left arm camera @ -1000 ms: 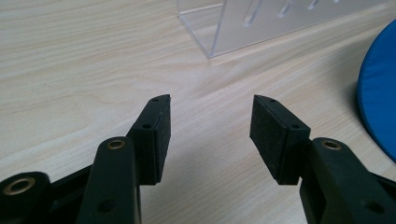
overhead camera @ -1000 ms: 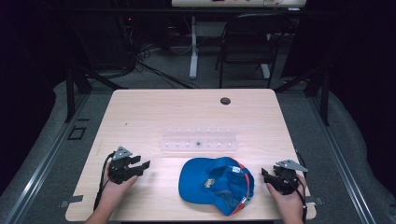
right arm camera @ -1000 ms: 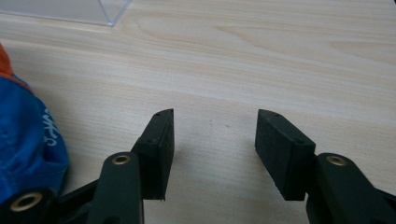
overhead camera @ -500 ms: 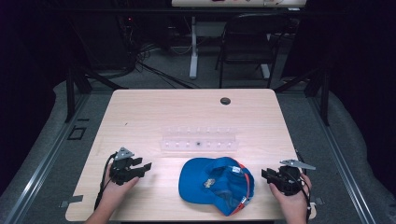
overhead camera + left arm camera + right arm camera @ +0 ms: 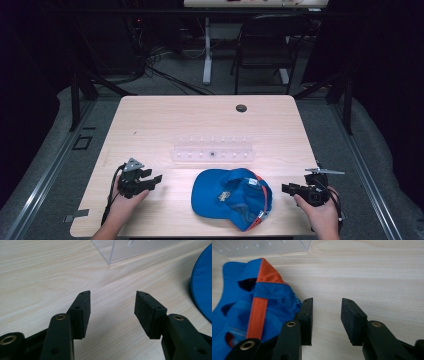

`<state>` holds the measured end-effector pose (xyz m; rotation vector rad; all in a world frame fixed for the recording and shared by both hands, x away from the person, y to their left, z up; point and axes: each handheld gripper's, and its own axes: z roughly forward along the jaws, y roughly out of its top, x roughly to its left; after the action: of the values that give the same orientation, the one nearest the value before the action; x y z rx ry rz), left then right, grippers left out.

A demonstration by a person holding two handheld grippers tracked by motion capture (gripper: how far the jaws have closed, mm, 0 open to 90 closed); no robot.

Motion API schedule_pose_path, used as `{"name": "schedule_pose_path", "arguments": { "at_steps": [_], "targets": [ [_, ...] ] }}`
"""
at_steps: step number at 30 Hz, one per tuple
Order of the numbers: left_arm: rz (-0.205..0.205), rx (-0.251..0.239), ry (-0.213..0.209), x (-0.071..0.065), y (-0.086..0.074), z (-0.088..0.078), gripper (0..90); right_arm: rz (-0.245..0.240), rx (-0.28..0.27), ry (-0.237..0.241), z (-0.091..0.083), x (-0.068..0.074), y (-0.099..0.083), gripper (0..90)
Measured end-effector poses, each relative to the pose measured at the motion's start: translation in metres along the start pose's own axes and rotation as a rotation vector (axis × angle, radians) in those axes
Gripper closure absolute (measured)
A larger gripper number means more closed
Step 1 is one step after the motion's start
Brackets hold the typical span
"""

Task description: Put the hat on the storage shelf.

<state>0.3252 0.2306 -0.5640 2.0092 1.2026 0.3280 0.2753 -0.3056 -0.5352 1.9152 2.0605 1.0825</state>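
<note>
One blue cap (image 5: 233,198) and one clear tray (image 5: 214,153) lie on the counter (image 5: 165,120). Left claw (image 5: 112,305) and right claw (image 5: 326,308) both gape apart, empty.

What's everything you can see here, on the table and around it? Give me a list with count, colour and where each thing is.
table: one, light wood, centre of the high view.
cap: one, blue with orange trim, lying open side up at the near edge, between the two grippers.
clear tray: one, transparent, mid-table just beyond the cap.
round port: one, dark, set in the far part of the table top.
chair: one, black, on the floor behind the table.
left gripper: one, black, near-left on the table, jaws apart with nothing between them.
right gripper: one, black, near-right beside the cap, jaws apart with nothing between them.
hands: two, one behind each gripper at the bottom edge.
</note>
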Motion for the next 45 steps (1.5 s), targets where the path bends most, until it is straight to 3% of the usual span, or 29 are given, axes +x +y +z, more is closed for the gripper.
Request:
{"name": "schedule_pose_path", "arguments": {
  "at_steps": [2, 12, 29, 40, 45],
  "targets": [
    [0.0, -0.001, -0.004, -0.001, 0.0, 0.0, 47.1, 0.004, 0.025, 0.037, -0.005, 0.0, 0.003, 63.0],
    [0.008, 0.001, -0.001, -0.002, -0.001, 0.0, 46.9, 0.01, 0.117, 0.075, -0.015, 0.007, 0.011, 63.8],
    [0.014, -0.001, 0.001, -0.003, -0.001, 0.0, 46.8, 0.028, 0.179, 0.116, -0.018, 0.018, 0.022, 64.5],
    [0.023, 0.004, 0.002, -0.005, -0.001, 0.001, 46.7, 0.006, 0.219, 0.171, -0.013, 0.038, 0.018, 67.0],
    [0.026, 0.006, 0.004, -0.006, -0.001, 0.001, 46.7, 0.028, 0.237, 0.216, -0.007, 0.043, 0.014, 66.7]
  ]
}}
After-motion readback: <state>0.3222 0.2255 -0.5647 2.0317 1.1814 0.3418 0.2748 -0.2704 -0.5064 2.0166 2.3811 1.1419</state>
